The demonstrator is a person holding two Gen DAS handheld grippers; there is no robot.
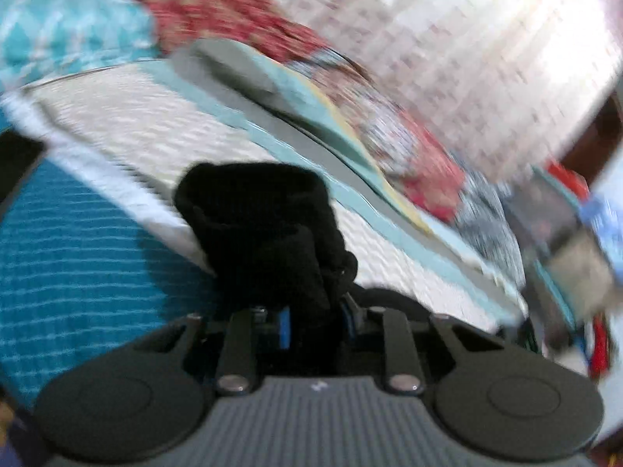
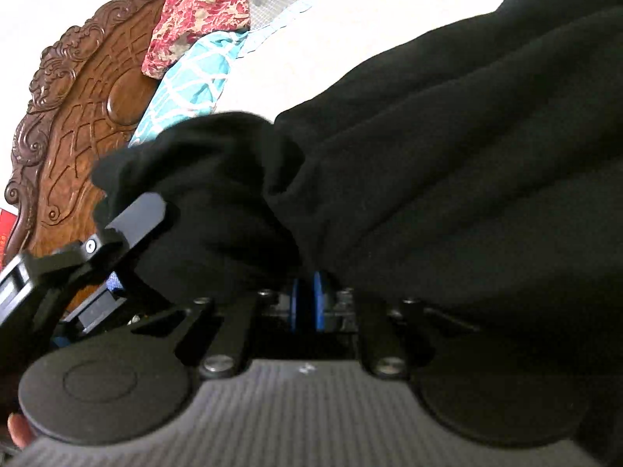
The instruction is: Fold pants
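Black pants (image 1: 257, 233) bunched in both tools, over the bed (image 1: 155, 124).

On my left, the left tool (image 1: 315, 323) is pinching a thick wad of the cloth just ahead of its blue pads; that view is smeared, so I judge a fast swing could tug the wad loose. On my right, the right tool (image 2: 305, 303) is pressed onto the pants' edge, the bulk heaped ahead and to its right. Grabbing uneven layers risks a crooked fold.

black pants (image 2: 428, 155) cut off right, bedding (image 1: 467, 58) motion-blurred
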